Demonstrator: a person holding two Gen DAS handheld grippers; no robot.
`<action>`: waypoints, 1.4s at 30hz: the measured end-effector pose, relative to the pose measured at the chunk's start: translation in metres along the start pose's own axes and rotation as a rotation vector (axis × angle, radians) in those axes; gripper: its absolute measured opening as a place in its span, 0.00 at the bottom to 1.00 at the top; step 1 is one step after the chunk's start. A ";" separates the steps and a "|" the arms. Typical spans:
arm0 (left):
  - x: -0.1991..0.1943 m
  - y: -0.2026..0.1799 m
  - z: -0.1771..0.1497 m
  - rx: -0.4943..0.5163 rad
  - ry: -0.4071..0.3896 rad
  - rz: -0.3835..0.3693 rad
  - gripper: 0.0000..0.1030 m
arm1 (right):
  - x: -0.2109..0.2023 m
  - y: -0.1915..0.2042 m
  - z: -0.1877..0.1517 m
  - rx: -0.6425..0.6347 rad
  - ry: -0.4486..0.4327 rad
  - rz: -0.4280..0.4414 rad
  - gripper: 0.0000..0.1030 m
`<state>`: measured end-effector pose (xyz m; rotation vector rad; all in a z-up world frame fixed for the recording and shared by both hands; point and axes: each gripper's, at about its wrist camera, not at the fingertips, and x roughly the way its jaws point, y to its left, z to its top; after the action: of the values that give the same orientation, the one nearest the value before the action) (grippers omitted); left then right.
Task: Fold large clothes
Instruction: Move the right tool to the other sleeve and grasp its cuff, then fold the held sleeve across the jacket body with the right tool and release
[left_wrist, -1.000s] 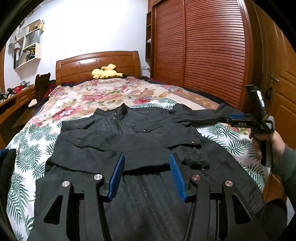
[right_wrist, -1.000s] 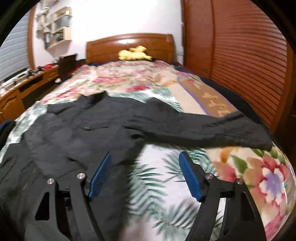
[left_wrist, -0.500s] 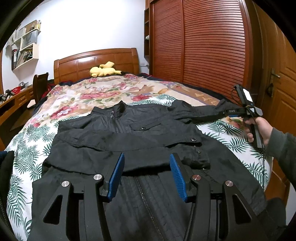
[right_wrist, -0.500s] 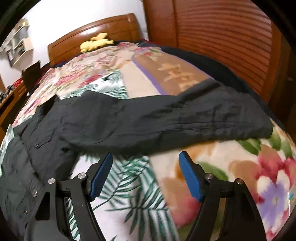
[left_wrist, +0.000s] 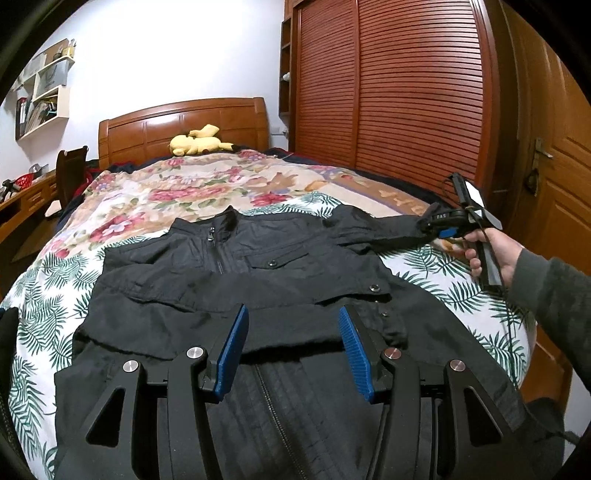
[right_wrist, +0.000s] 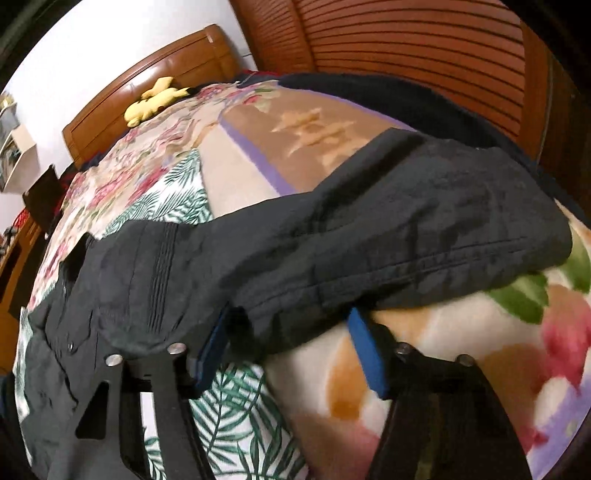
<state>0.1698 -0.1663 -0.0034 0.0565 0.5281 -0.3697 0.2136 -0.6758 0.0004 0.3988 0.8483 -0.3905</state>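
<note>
Your black jacket (left_wrist: 258, 280) lies spread on the floral bed (left_wrist: 147, 199). Your left claw (left_wrist: 291, 343) hovers spread over its front; your right claw (right_wrist: 288, 332) has just been closing around the outstretched sleeve (right_wrist: 406, 236), grip unclear

Only readable text: small white "DAS" on the black body of the right gripper (left_wrist: 445, 221), just behind its fingers.
</note>
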 end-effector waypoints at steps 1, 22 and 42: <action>-0.001 0.001 0.000 -0.001 -0.001 0.001 0.51 | 0.002 0.000 0.002 0.004 0.000 -0.007 0.44; -0.014 0.006 -0.005 -0.031 -0.025 0.028 0.51 | -0.129 0.182 -0.002 -0.445 -0.338 0.255 0.07; -0.031 0.016 -0.015 -0.048 -0.036 0.071 0.51 | -0.091 0.275 -0.136 -0.717 -0.028 0.376 0.42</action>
<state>0.1432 -0.1390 -0.0012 0.0225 0.4977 -0.2885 0.2047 -0.3582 0.0408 -0.1187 0.8079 0.2626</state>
